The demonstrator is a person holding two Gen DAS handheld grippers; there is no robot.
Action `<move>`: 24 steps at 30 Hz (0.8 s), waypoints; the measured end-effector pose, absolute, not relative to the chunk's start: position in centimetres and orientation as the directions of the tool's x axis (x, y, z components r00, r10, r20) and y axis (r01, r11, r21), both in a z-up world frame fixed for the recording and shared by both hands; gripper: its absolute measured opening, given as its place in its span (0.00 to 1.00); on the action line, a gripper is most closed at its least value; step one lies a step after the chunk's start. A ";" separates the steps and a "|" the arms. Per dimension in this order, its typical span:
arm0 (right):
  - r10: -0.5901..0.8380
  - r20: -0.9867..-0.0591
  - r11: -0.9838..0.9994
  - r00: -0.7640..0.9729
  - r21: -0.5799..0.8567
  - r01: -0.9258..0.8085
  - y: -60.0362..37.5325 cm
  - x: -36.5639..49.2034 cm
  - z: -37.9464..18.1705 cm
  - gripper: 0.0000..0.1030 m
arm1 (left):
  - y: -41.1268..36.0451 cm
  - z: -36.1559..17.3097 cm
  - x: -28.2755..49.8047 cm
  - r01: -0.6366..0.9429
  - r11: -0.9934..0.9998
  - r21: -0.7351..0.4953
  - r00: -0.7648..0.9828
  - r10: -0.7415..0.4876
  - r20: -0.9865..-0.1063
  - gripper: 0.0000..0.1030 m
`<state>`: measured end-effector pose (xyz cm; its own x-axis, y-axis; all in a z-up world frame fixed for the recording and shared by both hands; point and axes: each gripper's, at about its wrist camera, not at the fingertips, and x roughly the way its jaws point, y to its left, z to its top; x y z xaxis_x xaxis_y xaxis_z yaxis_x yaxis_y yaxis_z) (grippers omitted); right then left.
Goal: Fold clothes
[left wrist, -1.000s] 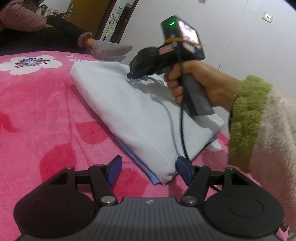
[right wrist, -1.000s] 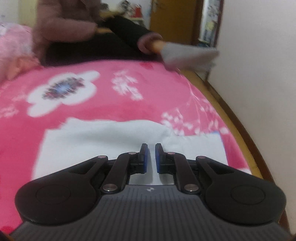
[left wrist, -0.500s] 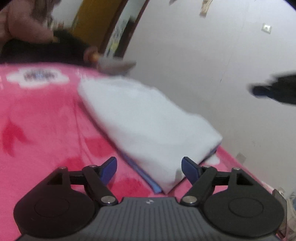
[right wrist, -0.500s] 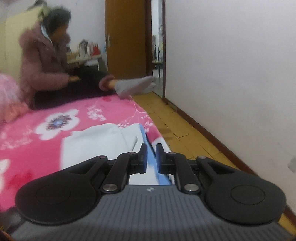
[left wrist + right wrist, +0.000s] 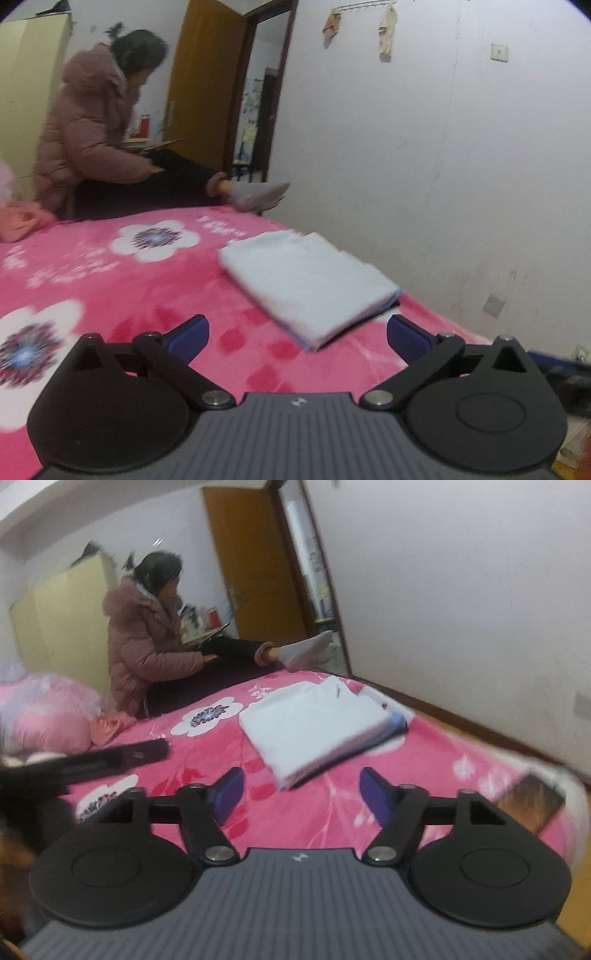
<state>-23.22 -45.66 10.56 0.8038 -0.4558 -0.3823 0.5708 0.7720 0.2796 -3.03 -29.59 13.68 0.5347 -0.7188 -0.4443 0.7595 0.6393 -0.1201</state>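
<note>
Folded white garment [image 5: 308, 282], soft rectangular stack with a blue layer at its near edge, lies flat on the fuzzy pink floral blanket [image 5: 110, 288] near the bed's right side, no readable labels. My left gripper [image 5: 297, 334] and right gripper [image 5: 301, 794] have just been opening; both jaws wide, nothing between, clear of the cloth. A person in a puffy pink coat [image 5: 147, 646] sits at the far end; nothing blocks the stack.
</note>
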 end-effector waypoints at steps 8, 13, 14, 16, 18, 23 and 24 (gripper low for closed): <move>-0.471 -0.431 0.770 0.769 0.225 0.598 -38.3 -23.9 9.0 0.91 | -22.9 15.5 -7.3 0.677 0.732 -0.072 0.625 -0.624 -0.468 1.00; -0.525 -0.422 0.768 0.739 0.141 0.625 -35.8 -24.1 10.5 0.97 | -20.7 16.7 -9.8 0.682 0.731 -0.022 0.652 -0.621 -0.434 1.00; -0.531 -0.419 0.766 0.737 0.135 0.629 -35.3 -24.3 10.8 0.98 | -20.4 16.8 -10.1 0.681 0.732 -0.019 0.657 -0.621 -0.428 1.00; -0.543 -0.411 0.766 0.732 0.116 0.633 -34.5 -24.3 11.5 0.99 | -19.7 17.0 -10.5 0.671 0.742 -0.015 0.669 -0.613 -0.421 1.00; -0.553 -0.402 0.768 0.729 0.092 0.634 -33.6 -24.3 12.0 0.99 | -19.2 17.0 -10.6 0.660 0.751 -0.023 0.672 -0.604 -0.427 1.00; -0.571 -0.398 0.774 0.719 0.032 0.632 -31.8 -24.4 12.7 0.99 | -17.6 16.9 -10.3 0.656 0.751 -0.073 0.649 -0.612 -0.452 1.00; -0.575 -0.399 0.772 0.714 0.024 0.636 -31.6 -24.4 12.8 0.99 | -17.4 17.0 -10.3 0.656 0.751 -0.072 0.649 -0.610 -0.454 1.00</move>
